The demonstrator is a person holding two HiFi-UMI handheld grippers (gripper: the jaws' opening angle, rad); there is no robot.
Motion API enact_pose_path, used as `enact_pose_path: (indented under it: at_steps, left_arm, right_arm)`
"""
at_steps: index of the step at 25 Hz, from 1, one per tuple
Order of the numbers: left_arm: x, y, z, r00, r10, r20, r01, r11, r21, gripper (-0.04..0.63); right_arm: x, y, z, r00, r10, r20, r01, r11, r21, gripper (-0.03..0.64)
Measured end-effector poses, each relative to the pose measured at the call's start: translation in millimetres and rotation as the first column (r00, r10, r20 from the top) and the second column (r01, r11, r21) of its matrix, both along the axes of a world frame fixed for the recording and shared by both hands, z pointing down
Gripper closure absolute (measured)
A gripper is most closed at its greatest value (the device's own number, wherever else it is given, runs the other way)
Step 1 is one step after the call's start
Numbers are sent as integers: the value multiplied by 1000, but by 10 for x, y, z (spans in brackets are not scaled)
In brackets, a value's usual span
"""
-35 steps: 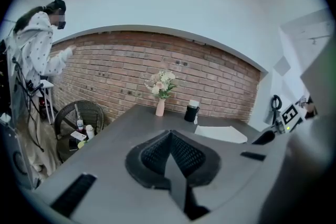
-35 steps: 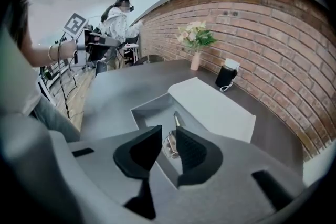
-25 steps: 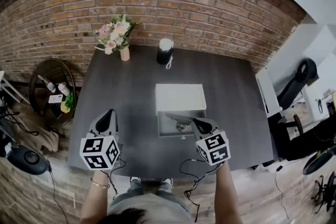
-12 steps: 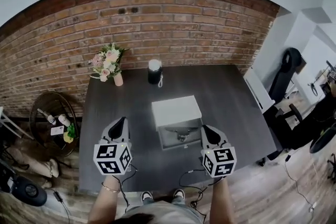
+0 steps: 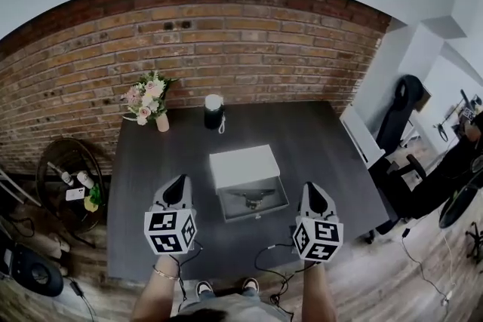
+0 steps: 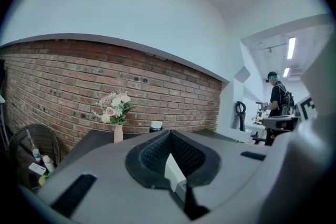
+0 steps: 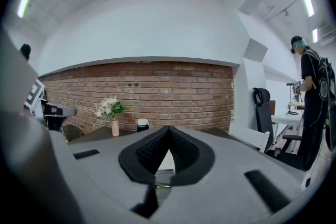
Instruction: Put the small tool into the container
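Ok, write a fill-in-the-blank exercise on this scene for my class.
1. The tool lies in the open ____ of the box.
2. The flowers stand at the far ____ corner of the table.
3. The left gripper and the right gripper both have their jaws ____.
4. The wall behind is ____.
Missing: drawer; left; shut; brick.

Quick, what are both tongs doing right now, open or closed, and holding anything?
Left tongs: closed, tips together, holding nothing.
Right tongs: closed, tips together, holding nothing.
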State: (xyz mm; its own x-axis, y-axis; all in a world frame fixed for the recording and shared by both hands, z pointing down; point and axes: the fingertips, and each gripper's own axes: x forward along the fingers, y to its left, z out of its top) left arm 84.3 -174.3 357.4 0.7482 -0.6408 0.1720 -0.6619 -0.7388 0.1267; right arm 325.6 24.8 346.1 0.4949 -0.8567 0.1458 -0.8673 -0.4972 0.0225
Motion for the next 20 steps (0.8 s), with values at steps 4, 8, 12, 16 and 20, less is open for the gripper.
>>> enact_pose_path:
  at_steps: [4, 8, 12, 16, 20]
  left_arm:
    - [19, 33, 9, 1000, -8, 0, 8, 1000, -3, 600]
    - [32, 50, 17, 1000, -17, -1, 17, 1000, -7, 600]
    - [39, 78, 39, 1000, -26, 1, 26, 1000, -13, 600]
    - [62, 101, 60, 1000, -27, 3, 27, 1000, -14, 600]
    - [56, 99, 65, 1000, -30, 6, 30, 999, -17, 600]
  right_arm:
    - [31, 54, -17, 1000, 4, 2, -4, 1000, 9, 614]
    - [38, 71, -16, 1000, -8, 7, 8, 1000, 3, 614]
    - [26, 76, -20, 1000, -19, -10, 19, 1000, -21, 615]
    - [47, 74, -20, 1000, -26, 1, 26, 1000, -12, 615]
    - [33, 71, 0, 1000, -30, 8, 30, 999, -19, 615]
